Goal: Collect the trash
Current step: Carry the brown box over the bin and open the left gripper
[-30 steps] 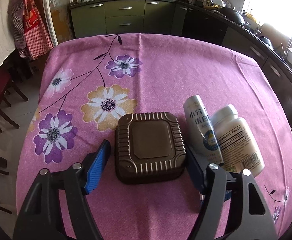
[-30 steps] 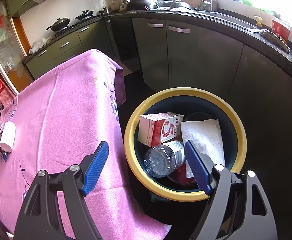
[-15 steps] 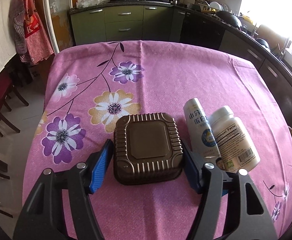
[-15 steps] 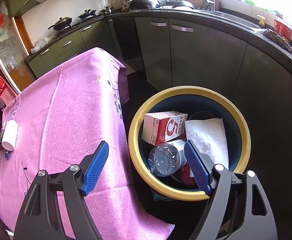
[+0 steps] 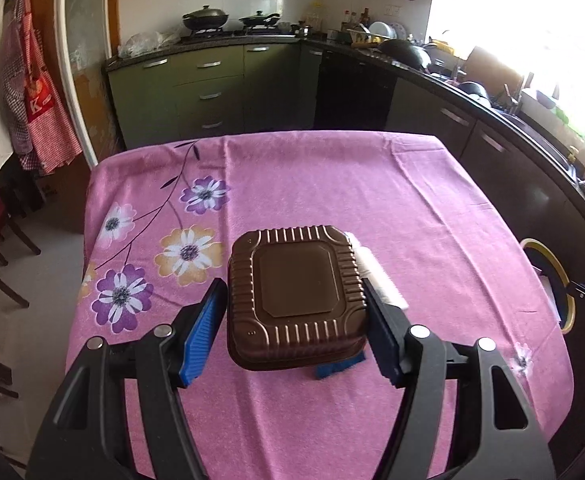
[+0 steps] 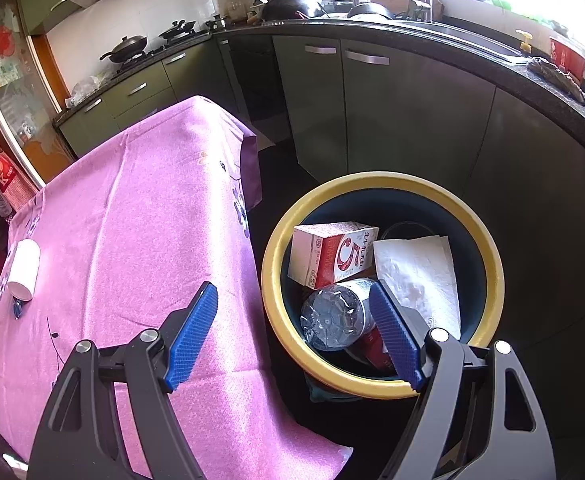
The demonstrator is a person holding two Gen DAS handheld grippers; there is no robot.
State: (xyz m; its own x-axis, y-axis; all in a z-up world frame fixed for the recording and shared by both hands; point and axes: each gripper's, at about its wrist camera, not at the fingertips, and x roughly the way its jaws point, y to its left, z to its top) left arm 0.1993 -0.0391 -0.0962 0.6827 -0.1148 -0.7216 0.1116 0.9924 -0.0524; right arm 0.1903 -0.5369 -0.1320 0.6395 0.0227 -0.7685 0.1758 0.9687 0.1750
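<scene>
A brown ribbed plastic food box [image 5: 296,292] sits between the blue pads of my left gripper [image 5: 292,286], which is shut on its two sides. The box hangs a little above the pink flowered tablecloth [image 5: 332,184]. A white bottle [image 5: 378,274] lies on the cloth behind the box's right edge, mostly hidden; it also shows as the white bottle [image 6: 24,268] in the right wrist view. My right gripper [image 6: 292,288] stands open and empty over the near rim of the yellow-rimmed trash bin [image 6: 380,178].
The bin holds a red and white carton [image 6: 332,256], a crushed clear bottle [image 6: 336,316] and a paper towel [image 6: 416,276]. It stands on the floor off the table's right edge, below dark kitchen cabinets [image 6: 412,120]. A small blue scrap [image 5: 332,368] lies under the box.
The left pads closed onto the brown box and lifted it off the cloth. The silver tube and white bottle have slipped mostly behind it. The right gripper has stayed put.
</scene>
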